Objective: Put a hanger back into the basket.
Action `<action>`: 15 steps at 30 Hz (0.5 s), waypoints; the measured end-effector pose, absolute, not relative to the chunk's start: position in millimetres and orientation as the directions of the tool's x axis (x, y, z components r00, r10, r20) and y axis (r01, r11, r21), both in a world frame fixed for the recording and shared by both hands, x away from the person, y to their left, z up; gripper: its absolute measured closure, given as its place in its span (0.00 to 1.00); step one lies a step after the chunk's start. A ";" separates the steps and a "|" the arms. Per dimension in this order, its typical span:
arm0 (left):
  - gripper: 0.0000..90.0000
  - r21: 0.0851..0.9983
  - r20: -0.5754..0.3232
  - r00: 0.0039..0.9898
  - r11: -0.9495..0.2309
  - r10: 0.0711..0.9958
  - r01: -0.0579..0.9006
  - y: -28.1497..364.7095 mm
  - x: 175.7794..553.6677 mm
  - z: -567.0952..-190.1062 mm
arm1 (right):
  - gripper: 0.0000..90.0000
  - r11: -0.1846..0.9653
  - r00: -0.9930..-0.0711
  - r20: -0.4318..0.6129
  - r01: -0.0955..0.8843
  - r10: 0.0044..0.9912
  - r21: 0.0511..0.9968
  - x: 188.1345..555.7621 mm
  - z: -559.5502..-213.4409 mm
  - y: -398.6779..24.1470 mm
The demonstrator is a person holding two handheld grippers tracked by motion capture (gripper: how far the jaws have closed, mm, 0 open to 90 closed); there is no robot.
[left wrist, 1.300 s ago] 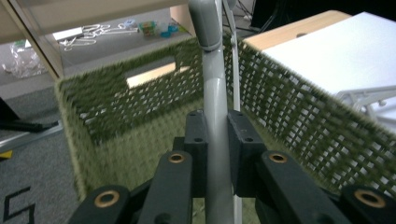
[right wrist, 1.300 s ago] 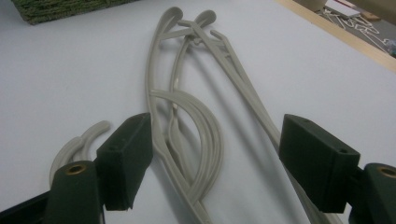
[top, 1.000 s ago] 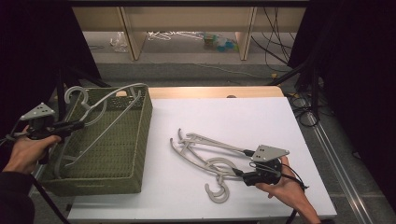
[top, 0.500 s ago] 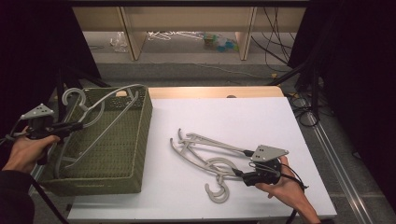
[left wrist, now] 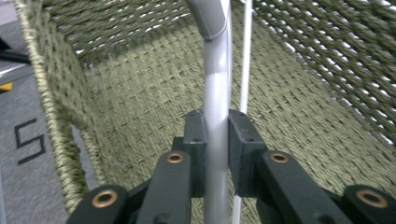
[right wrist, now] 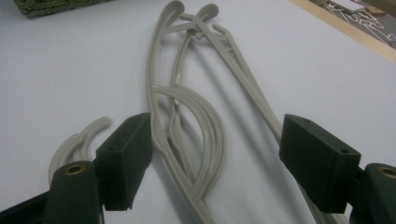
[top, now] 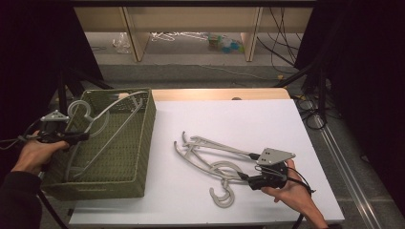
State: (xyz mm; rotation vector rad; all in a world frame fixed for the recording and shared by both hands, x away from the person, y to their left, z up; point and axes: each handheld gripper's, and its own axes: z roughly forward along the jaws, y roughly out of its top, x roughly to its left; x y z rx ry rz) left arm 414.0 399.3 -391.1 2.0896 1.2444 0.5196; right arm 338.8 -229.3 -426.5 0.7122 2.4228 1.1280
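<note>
My left gripper (top: 85,137) is over the left rim of a green woven basket (top: 149,138) and is shut on the bar of a grey hanger (left wrist: 217,84). That hanger leans inside the basket, with its hook up near the left rim. On the white table lies a small tangle of grey hangers (top: 205,152). My right gripper (top: 248,167) rests low at their near end, open. Its two pads stand on either side of the hangers (right wrist: 187,107) without touching them.
The basket (left wrist: 140,79) takes up the table's left side. A wooden strip (top: 219,94) runs along the far edge of the white table (top: 239,119). Behind it stand shelf legs with clutter on the floor, and cables hang at the right.
My left gripper has shifted slightly right and down with the hanger, so the hook sits a little lower in the basket. The right gripper and the hangers on the table have not moved.
</note>
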 end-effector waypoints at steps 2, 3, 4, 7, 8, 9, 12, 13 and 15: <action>0.86 0.677 0.001 0.461 -0.339 0.888 0.653 399.2 414.6 -390.2 | 0.29 0.547 -0.803 -0.116 0.284 0.584 0.787 339.1 -426.5 -229.6; 0.86 0.678 0.008 0.457 -0.341 0.889 0.651 398.4 414.6 -390.7 | 0.29 0.546 -0.800 -0.118 0.286 0.588 0.787 339.0 -426.3 -229.8; 0.86 0.670 0.008 0.458 -0.345 0.889 0.657 398.2 414.6 -389.9 | 0.29 0.548 -0.800 -0.118 0.286 0.588 0.786 339.1 -426.3 -230.0; 0.88 0.656 0.016 0.482 -0.373 0.876 0.657 393.8 415.2 -387.3 | 0.29 0.548 -0.801 -0.118 0.286 0.587 0.786 339.3 -426.4 -229.9; 0.88 0.656 0.020 0.475 -0.370 0.880 0.658 391.9 415.7 -386.7 | 0.29 0.548 -0.801 -0.113 0.291 0.587 0.784 339.2 -426.5 -229.6; 0.87 0.646 0.032 0.468 -0.376 0.883 0.664 391.1 416.5 -385.6 | 0.29 0.549 -0.801 -0.114 0.292 0.587 0.783 339.1 -426.8 -229.3; 0.85 0.641 0.034 0.425 -0.346 0.905 0.685 389.9 419.8 -388.5 | 0.29 0.554 -0.805 -0.116 0.287 0.582 0.782 339.3 -427.0 -229.1; 0.84 0.641 0.032 0.407 -0.332 0.913 0.692 390.2 420.9 -390.0 | 0.29 0.553 -0.804 -0.116 0.288 0.583 0.782 339.1 -427.1 -229.0; 0.80 0.657 0.032 0.363 -0.294 0.931 0.694 391.1 422.1 -391.5 | 0.29 0.552 -0.803 -0.115 0.289 0.584 0.782 338.8 -426.8 -229.4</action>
